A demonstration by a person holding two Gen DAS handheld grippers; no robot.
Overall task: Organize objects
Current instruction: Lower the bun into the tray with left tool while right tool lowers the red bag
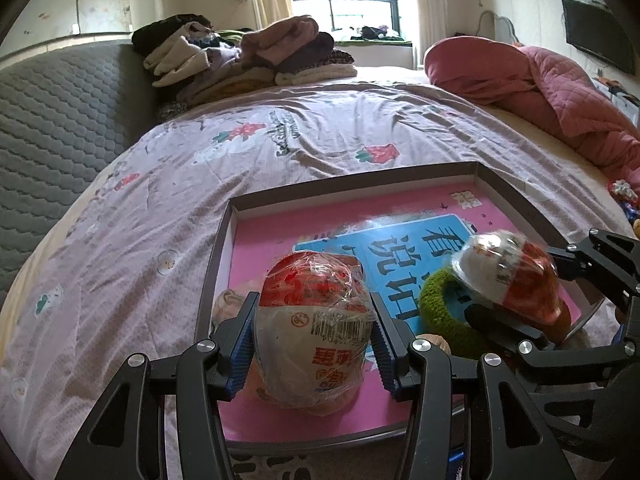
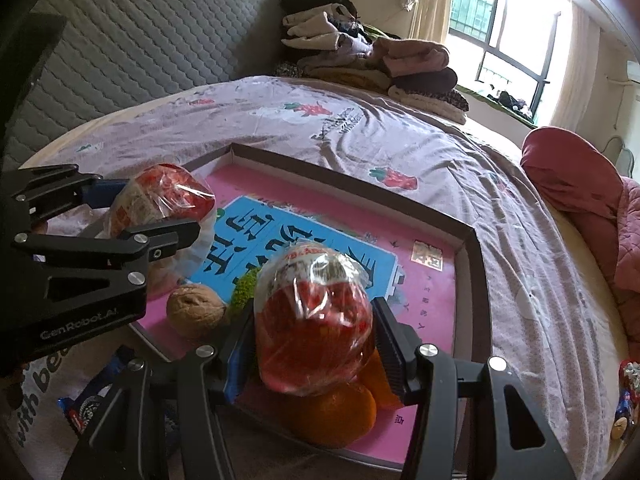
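Observation:
A shallow box lid [image 1: 352,184] with a pink and blue printed floor lies on the bed; it also shows in the right wrist view [image 2: 476,256]. My left gripper [image 1: 314,332] is shut on a red-and-white wrapped egg-shaped snack [image 1: 314,320] over the lid's near left part. My right gripper [image 2: 316,340] is shut on a second wrapped snack [image 2: 316,320], held above two oranges [image 2: 332,416]. The right gripper with its snack shows in the left wrist view [image 1: 512,284]. A walnut [image 2: 194,312] and a green knitted ring [image 1: 440,304] lie in the lid.
The bed sheet [image 1: 240,184] spreads around the lid. Folded clothes [image 1: 248,56] are stacked at the far end by a grey headboard [image 1: 60,112]. A pink quilt [image 1: 540,88] lies at the right. Small wrapped snacks [image 2: 88,408] lie near the lid's front edge.

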